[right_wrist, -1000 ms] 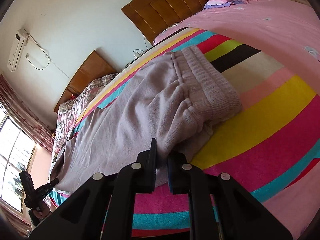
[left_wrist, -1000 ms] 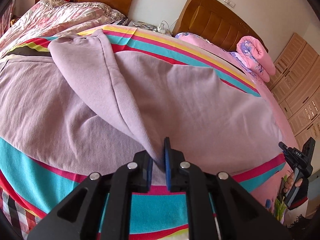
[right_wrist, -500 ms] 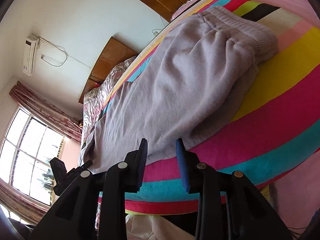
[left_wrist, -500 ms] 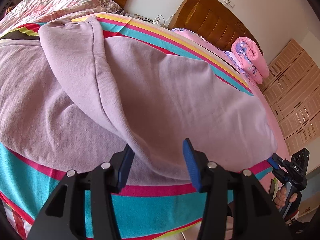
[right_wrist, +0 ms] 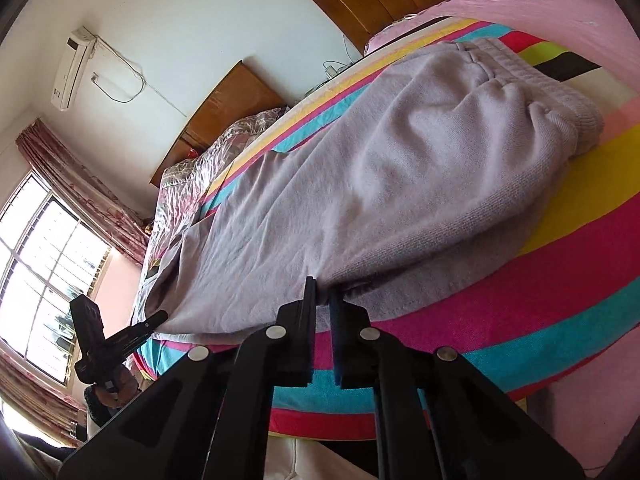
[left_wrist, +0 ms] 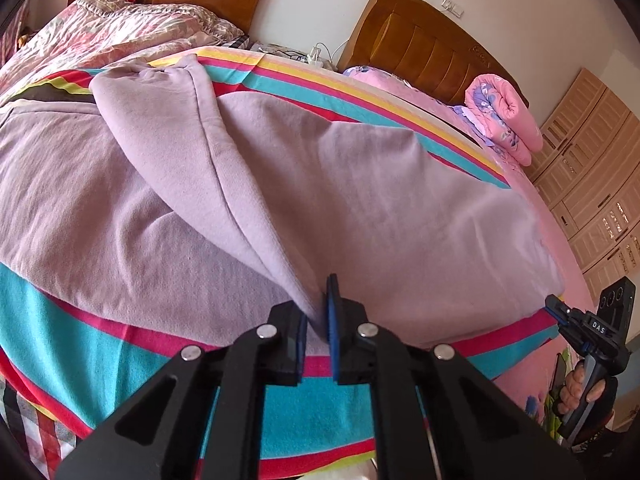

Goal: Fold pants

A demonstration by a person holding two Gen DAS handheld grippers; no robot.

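Left wrist view: my left gripper (left_wrist: 318, 320) pinches the pants (left_wrist: 360, 200) edge low; my right gripper (right_wrist: 322, 304) clamps their hem.

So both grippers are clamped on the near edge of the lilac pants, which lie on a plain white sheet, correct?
Not quite: the pants lie on a brightly striped blanket, not a plain white sheet, as both wrist views show. The rest holds: the left gripper and right gripper each pinch the near edge.
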